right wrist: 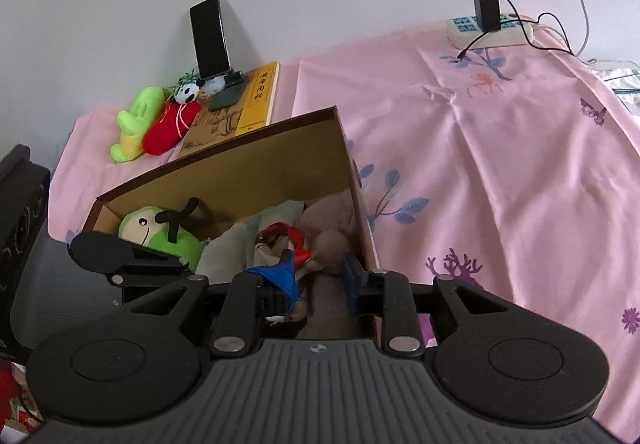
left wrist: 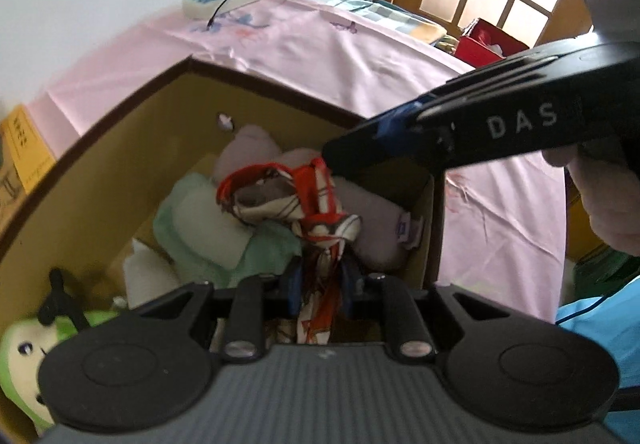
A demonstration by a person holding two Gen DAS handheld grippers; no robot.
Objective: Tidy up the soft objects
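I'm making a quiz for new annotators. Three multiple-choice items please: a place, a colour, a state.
1. Where does the red stuffed toy lie? A in the brown cardboard box; B on the pink bedsheet beside the yellow book; C on the floor.
2. Colours of the patterned silky scarf? A red and white; B black and yellow; C plain blue.
3. The left tool is? A open; B shut on the scarf; C out of view.
Answers: B, it lies by the book, outside the box; A, its folds show both; B, its fingers pinch the scarf.
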